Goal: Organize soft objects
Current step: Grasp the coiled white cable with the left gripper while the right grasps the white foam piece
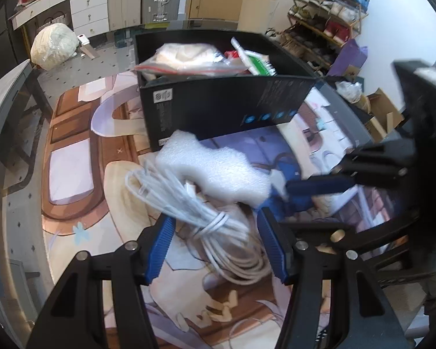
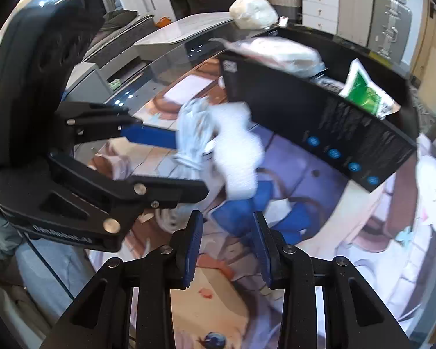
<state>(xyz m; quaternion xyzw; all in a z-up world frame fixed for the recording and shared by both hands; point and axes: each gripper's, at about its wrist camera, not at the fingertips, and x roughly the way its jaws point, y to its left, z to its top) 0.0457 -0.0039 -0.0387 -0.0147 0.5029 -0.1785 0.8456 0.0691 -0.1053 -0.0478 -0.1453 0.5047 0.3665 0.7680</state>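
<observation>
A white coiled cable bundle [image 1: 218,224] lies on the printed table mat [image 1: 72,168], between the blue pads of my left gripper [image 1: 216,216]. The pads stand apart from it and do not press. A white foam piece [image 1: 215,171] rests over the cable's far end, just in front of a black box [image 1: 218,107]. From the right, the fingers [image 1: 314,187] of my right gripper reach toward the foam. In the right wrist view, my right gripper [image 2: 228,215] is open and empty just short of the foam piece [image 2: 238,157]. My left gripper [image 2: 190,163] straddles the cable bundle [image 2: 191,136].
The black box [image 2: 305,116] holds a clear bag of white stuff [image 1: 189,58] and a green-and-white packet [image 2: 366,93]. The table's glass edge curves along the left. Beyond it are a shoe rack [image 1: 325,14], cardboard boxes [image 1: 383,110] and a white sack [image 1: 55,43] on the floor.
</observation>
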